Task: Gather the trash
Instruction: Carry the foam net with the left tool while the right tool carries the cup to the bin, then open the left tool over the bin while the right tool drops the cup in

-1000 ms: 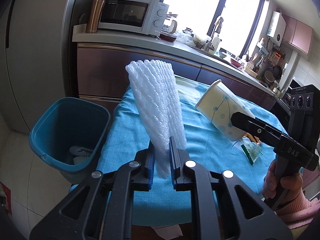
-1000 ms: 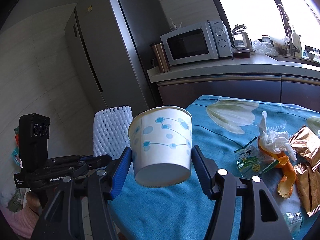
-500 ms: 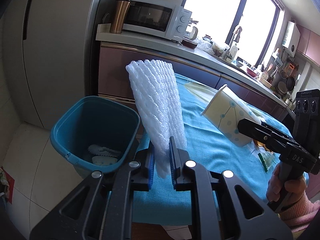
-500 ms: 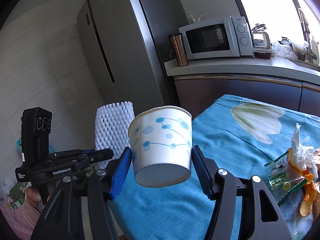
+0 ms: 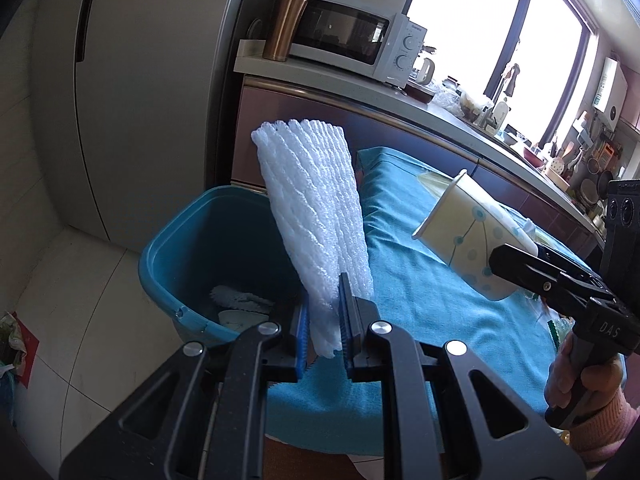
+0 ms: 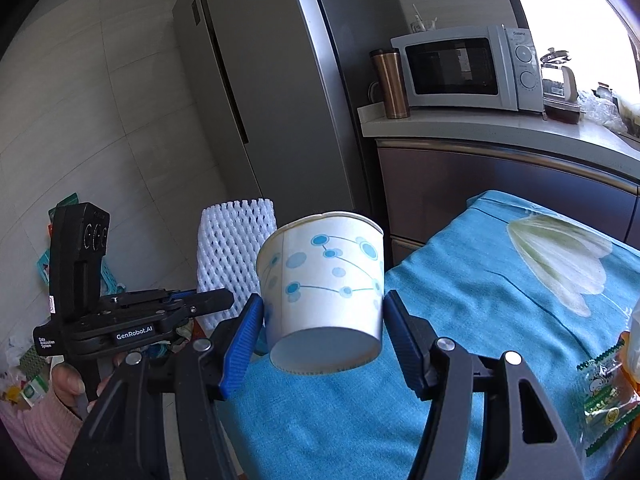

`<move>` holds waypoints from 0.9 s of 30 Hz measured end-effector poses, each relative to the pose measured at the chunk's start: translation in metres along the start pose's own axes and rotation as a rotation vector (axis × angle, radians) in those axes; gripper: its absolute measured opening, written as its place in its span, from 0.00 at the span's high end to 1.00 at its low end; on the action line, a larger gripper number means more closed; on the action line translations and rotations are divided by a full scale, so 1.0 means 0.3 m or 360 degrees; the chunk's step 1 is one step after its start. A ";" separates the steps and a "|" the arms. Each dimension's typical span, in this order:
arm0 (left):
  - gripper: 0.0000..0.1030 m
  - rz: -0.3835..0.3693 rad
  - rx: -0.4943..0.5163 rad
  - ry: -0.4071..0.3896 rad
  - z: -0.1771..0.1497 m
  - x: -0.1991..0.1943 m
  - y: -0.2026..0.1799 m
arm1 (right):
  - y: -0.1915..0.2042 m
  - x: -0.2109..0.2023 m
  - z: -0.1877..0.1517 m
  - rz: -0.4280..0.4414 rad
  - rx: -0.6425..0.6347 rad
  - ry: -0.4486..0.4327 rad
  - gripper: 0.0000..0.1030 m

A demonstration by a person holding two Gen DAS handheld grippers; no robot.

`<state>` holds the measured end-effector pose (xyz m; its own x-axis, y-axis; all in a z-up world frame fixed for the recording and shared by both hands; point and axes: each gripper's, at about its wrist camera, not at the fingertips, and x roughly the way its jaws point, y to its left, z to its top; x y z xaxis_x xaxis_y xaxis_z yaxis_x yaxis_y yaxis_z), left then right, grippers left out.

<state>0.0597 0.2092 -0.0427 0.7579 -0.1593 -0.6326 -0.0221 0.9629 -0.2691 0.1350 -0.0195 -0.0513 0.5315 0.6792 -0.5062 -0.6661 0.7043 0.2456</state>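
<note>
The white foam fruit net [image 5: 316, 216] stands upright between the jaws of the left gripper [image 5: 323, 334], which are closed tight on its lower end so that its mesh body fans out above and ahead of them. Ahead of those jaws and to their left sits the teal bin [image 5: 160, 264] on the floor, its mouth open upward, with some pale scraps lying at its bottom. The net's top leans slightly toward the bin side, over the edge of the blue cloth [image 5: 432, 300] that covers the worktop.

The paper cup [image 6: 324, 280], white with blue dots and lines, is clamped between the jaws of the right gripper [image 6: 322, 338]; the blue pads press on its two sides near the base, and its base faces back toward the camera while its rim points forward. In the left wrist view the same cup lies tilted ahead and to the right of the left jaws, above the cloth.

To the right of the right jaws, on the cloth, lies a green-printed wrapper [image 6: 604, 396], with something orange just beyond it at the frame's edge. Far ahead of both pairs of jaws a microwave [image 6: 464, 68] and a copper tumbler [image 6: 391, 82] stand on the kitchen counter, beside a tall grey fridge [image 6: 256, 92].
</note>
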 end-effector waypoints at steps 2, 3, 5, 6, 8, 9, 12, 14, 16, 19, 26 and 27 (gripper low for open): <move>0.87 0.0015 -0.0018 0.0008 0.000 0.012 0.019 | 0.008 0.024 0.011 0.0010 -0.0013 0.0020 0.42; 0.87 0.0025 -0.0028 0.0014 0.001 0.019 0.030 | 0.013 0.039 0.020 0.0013 -0.0017 0.0034 0.42; 0.87 0.0042 -0.0049 0.0026 -0.007 0.030 0.058 | 0.018 0.067 0.031 0.0019 -0.0033 0.0056 0.42; 0.87 0.0052 -0.0057 0.0032 -0.008 0.037 0.067 | 0.019 0.079 0.038 0.0020 -0.0036 0.0066 0.42; 0.87 0.0074 -0.0069 0.0048 -0.008 0.054 0.086 | 0.023 0.107 0.049 0.0029 -0.0045 0.0090 0.42; 0.87 0.0085 -0.0074 0.0055 -0.009 0.063 0.094 | 0.026 0.120 0.050 0.0030 -0.0045 0.0100 0.42; 0.87 0.0100 -0.0098 0.0077 -0.008 0.089 0.121 | 0.032 0.163 0.061 0.0034 -0.0053 0.0140 0.42; 0.87 0.0114 -0.0107 0.0086 -0.007 0.106 0.133 | 0.037 0.192 0.068 0.0035 -0.0064 0.0163 0.42; 0.87 0.0121 -0.0121 0.0100 -0.007 0.124 0.144 | 0.043 0.218 0.072 0.0036 -0.0075 0.0186 0.42; 0.87 0.0136 -0.0136 0.0122 -0.007 0.150 0.161 | 0.055 0.262 0.079 0.0036 -0.0094 0.0231 0.42; 0.86 0.0149 -0.0165 0.0172 0.002 0.211 0.186 | 0.080 0.356 0.091 0.0023 -0.0145 0.0323 0.42; 0.86 0.0155 -0.0169 0.0179 0.002 0.219 0.190 | 0.083 0.371 0.093 0.0017 -0.0146 0.0338 0.42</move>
<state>0.1088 0.2536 -0.0992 0.6711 -0.0954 -0.7353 -0.1651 0.9476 -0.2736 0.1921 0.0794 -0.0786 0.4087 0.6210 -0.6688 -0.7210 0.6690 0.1806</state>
